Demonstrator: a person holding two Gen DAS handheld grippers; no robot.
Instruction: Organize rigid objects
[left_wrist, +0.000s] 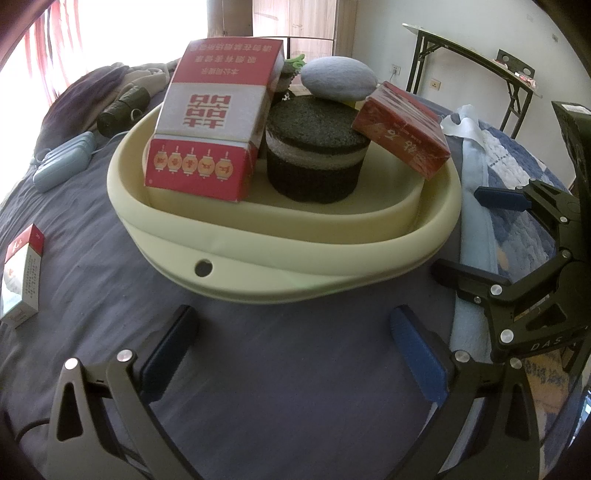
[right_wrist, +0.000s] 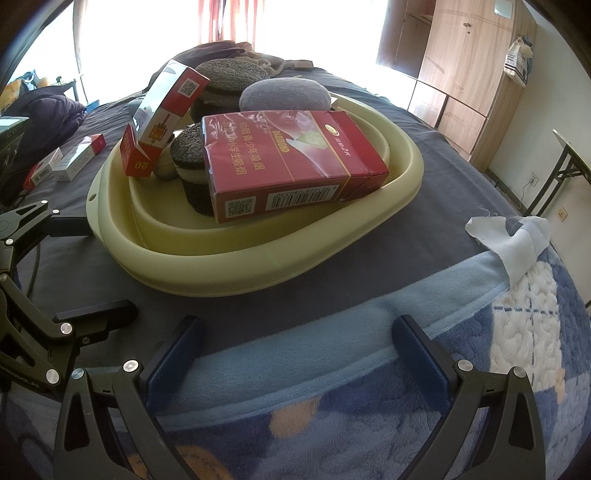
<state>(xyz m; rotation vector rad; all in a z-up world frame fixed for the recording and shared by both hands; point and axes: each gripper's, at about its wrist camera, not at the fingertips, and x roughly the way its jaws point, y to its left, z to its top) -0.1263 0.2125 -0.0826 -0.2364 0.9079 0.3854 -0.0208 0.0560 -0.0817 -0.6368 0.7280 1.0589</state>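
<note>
My left gripper (left_wrist: 291, 354) sits at the bottom of its frame with the jaws spread wide and nothing between them, hovering over the dark bedsheet (left_wrist: 110, 266) just short of the cream basin (left_wrist: 295, 254). My right gripper (right_wrist: 299, 354) is likewise wide open and empty, low in its frame above the blue fleece blanket (right_wrist: 332, 406); it also shows at the right edge of the left view.

The basin fills the centre of both frames and holds the gathered things. In the left view, a red-and-white cigarette box (left_wrist: 214, 125) stands tilted at centre left, its red double-happiness character upside down, a row of five lanterns along its lower band and inverted Chinese lines on top. Beside it, centre, is a dark round sponge stack (left_wrist: 314, 158) with a pale middle layer, a grey-blue pebble-shaped cushion (left_wrist: 340, 79) resting on top. At centre right a red cellophaned pack (left_wrist: 404, 129) leans against the stack.

The right view shows that red pack (right_wrist: 291, 162) lying across the basin rim, printed "DIAMOND" with Chinese text, a barcode and a QR code. The tilted box (right_wrist: 162, 110) shows a QR code and "20" on its flap.

Loose white-and-red packs (right_wrist: 70, 158) lie on the sheet at left of the right view; one (left_wrist: 24, 275) at left edge of the left view
</note>
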